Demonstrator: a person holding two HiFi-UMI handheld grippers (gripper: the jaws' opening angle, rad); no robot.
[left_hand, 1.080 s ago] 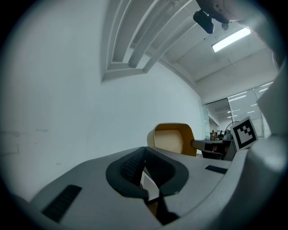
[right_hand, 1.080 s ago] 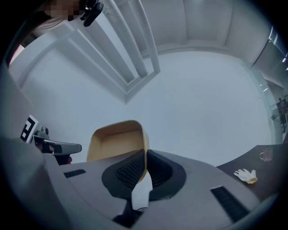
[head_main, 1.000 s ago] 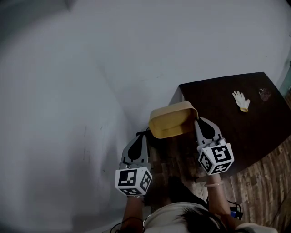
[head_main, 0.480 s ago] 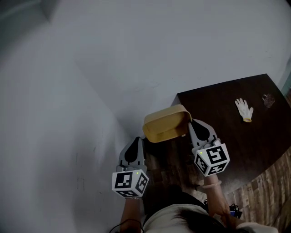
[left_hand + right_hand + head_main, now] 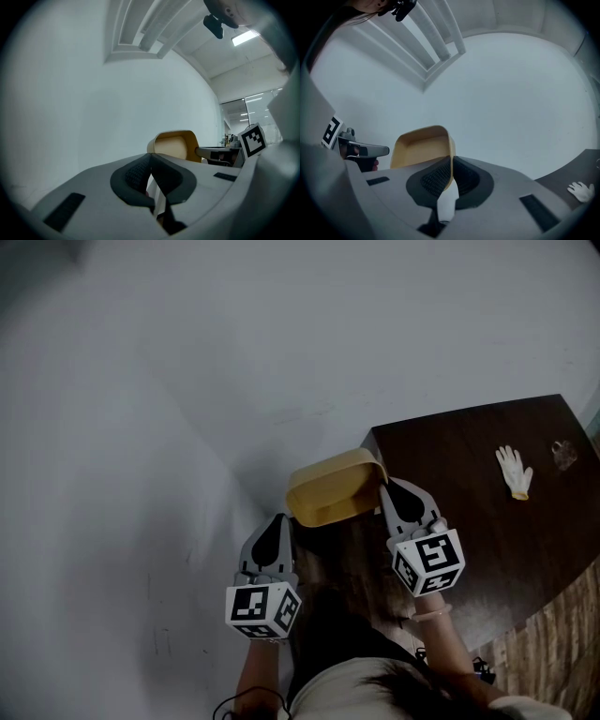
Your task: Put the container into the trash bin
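A tan, open-topped container [image 5: 333, 488] hangs in the air, tipped on its side, beside the table's corner. My right gripper [image 5: 385, 487] is shut on the container's right wall; in the right gripper view the jaws [image 5: 451, 174] pinch that thin wall and the container [image 5: 421, 146] opens toward the camera. My left gripper [image 5: 276, 525] floats lower left of the container, apart from it, shut with nothing held. In the left gripper view the closed jaws [image 5: 151, 176] point past the container [image 5: 176, 145]. No trash bin is in view.
A dark brown table [image 5: 469, 493] fills the right side, with a white glove [image 5: 515, 471] and a small clear object [image 5: 564, 454] on it. A pale wall covers the left and top. Wood floor [image 5: 562, 634] shows at the lower right.
Both grippers and the held container have drifted left, away from the table's corner. The right gripper's hold on the container is the same.
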